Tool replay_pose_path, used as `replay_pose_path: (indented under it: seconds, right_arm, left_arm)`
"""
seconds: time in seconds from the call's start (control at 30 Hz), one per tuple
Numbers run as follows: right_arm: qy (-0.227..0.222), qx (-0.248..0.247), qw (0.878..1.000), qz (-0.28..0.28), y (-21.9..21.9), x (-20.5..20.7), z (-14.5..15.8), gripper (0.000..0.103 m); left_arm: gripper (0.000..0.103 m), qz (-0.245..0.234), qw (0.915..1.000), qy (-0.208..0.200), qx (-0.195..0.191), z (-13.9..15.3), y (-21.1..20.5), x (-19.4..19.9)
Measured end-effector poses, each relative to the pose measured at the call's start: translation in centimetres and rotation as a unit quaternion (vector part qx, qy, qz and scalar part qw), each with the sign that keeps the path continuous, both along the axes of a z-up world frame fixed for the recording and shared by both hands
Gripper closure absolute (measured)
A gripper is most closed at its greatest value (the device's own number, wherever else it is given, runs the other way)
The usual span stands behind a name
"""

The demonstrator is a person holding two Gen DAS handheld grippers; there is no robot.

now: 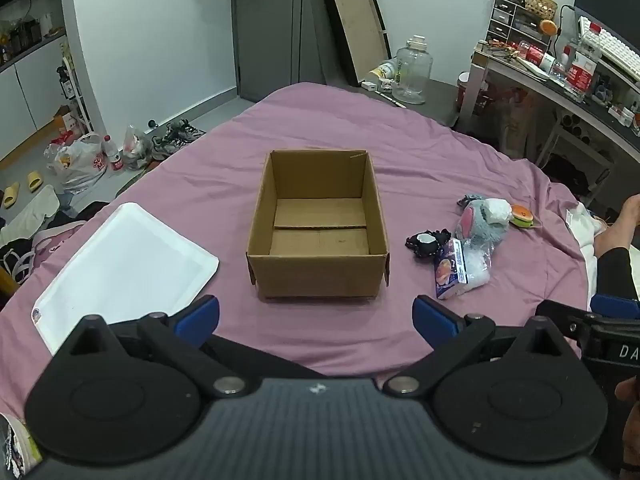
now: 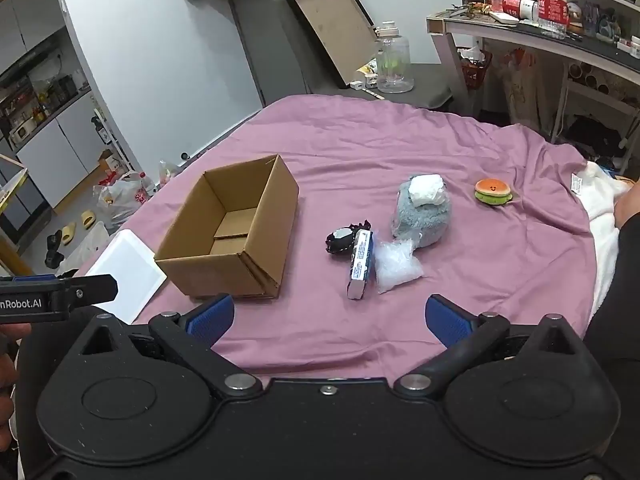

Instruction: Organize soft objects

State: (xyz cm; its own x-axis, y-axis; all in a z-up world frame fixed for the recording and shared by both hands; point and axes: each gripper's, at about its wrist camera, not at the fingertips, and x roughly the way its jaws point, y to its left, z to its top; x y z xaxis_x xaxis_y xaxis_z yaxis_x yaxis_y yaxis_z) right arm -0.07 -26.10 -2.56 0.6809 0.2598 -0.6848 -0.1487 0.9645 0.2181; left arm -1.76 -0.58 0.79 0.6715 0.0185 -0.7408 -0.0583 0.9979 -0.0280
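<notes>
Cardboard box (image 1: pixel 318 224) sits open and empty on the pink bedspread (image 1: pixel 420 152), and it serves as the landmark for everything else. To its right, near but not touching it, lies the cluster of soft things: a grey plush toy (image 2: pixel 422 212) farthest from the box, a small black-and-white item (image 2: pixel 340 239) nearest it, a blue-and-white packet (image 2: pixel 361 264) and a clear plastic bag (image 2: pixel 396 266) side by side in front of the plush. Beyond the plush, well apart from the box, rests a little burger-shaped toy (image 2: pixel 493 191). A white tray (image 1: pixel 124 268) lies just to the box's left.

Both grippers are released and carry nothing: the left gripper (image 1: pixel 316 314) faces the box squarely, the right gripper (image 2: pixel 330 316) looks at the cluster.

Judging from this layout, nothing is packed yet, so the step in hand is the first pick. It probably goes best with the right gripper, since the pile is on its side. Taking the small black item first (it is closest to the box) should avoid dragging neighbours. Close across the item's bulk, not a loose edge, lift clear of the box wall, then let go low inside.
</notes>
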Motion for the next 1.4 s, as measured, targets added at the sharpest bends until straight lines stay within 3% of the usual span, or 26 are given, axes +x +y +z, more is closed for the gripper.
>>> replay_pose_path:
  seconds: [1.4]
  right_arm:
    - [-0.02, -0.016, 1.0, -0.002, -0.3, -2.2, 1.6, 0.0]
  left_arm:
    - [0.001, -0.005, 1.0, -0.004, 0.001, 1.6, -0.6, -2.2]
